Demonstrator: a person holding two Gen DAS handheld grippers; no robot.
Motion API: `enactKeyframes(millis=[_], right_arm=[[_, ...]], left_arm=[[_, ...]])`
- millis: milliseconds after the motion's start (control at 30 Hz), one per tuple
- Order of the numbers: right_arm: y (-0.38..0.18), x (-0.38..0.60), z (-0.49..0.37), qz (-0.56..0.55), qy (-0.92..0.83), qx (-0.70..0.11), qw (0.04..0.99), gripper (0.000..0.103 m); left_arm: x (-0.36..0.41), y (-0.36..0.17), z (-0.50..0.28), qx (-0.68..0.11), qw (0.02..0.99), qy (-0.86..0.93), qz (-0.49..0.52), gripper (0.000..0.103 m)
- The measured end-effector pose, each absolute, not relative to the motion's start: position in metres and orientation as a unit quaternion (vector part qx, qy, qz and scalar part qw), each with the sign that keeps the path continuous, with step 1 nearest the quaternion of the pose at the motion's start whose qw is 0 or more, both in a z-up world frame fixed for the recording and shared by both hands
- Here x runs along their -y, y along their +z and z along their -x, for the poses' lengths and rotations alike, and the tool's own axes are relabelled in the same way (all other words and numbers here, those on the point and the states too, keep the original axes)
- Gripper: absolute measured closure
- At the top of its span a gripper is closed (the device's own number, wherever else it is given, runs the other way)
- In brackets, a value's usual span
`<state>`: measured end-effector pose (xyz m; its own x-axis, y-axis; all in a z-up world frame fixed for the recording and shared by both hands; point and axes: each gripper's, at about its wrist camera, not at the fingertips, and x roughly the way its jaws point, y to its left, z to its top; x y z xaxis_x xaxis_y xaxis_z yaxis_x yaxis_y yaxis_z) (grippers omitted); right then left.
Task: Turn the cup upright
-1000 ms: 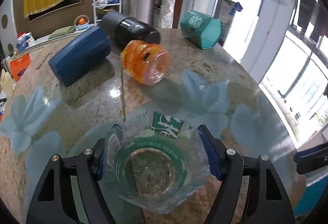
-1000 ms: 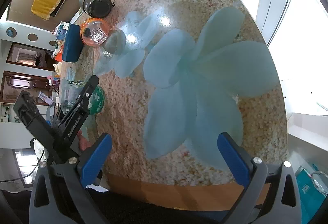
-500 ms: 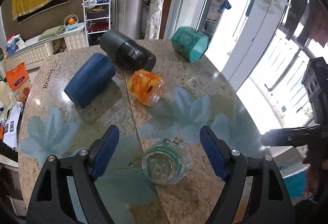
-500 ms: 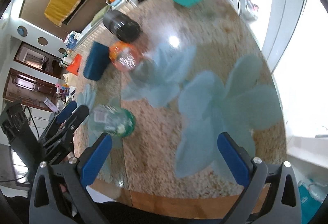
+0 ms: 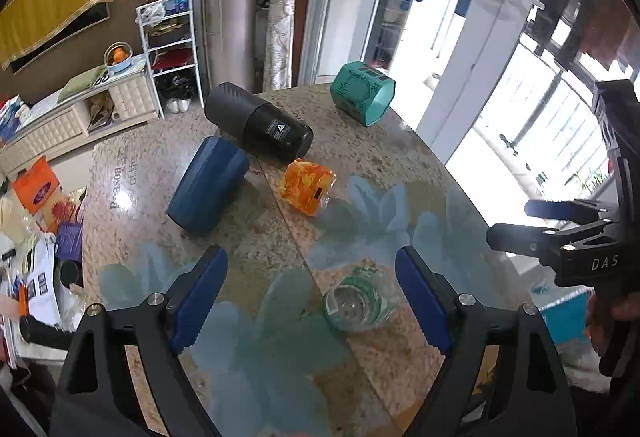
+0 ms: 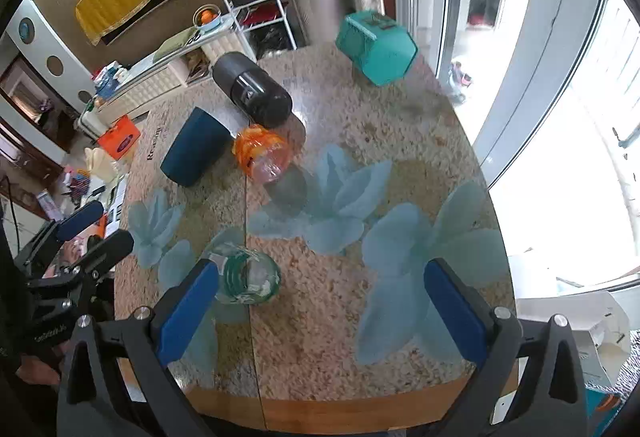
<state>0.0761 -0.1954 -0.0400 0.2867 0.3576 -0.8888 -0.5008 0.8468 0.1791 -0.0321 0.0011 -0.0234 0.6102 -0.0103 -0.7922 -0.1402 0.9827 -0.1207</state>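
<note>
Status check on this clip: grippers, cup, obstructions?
Left gripper open, empty. Right gripper open, empty. Clear green-banded cup upright on table, free of both. Nothing blocking it.

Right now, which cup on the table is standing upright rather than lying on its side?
The clear cup with the green label, nearest the left gripper; the four others lie tipped over.

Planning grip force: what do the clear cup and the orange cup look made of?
Clear cup: looks like thin transparent plastic or glass, glossy; the tabletop shows through it, green print on its wall. Orange cup: translucent plastic by the look, shiny, with a faceted wall catching highlights. Neither can be settled for sure.
</note>
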Motion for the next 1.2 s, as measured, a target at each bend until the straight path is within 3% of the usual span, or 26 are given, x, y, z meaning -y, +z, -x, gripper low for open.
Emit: enactKeyframes(millis=[133, 1200], right_arm=[[-0.034, 0.186, -0.058, 0.073, 0.254, -0.512, 0.817, 0.0], [-0.035, 0.179, -0.013, 0.058, 0.218, -0.503, 0.834, 0.0]], left_arm=[[-0.007, -0.017, 0.038, -0.438, 0.895, 0.024, 0.084, 0.004], [-0.01, -0.01, 0.063, -0.446, 0.891, -0.013, 0.082, 0.0]])
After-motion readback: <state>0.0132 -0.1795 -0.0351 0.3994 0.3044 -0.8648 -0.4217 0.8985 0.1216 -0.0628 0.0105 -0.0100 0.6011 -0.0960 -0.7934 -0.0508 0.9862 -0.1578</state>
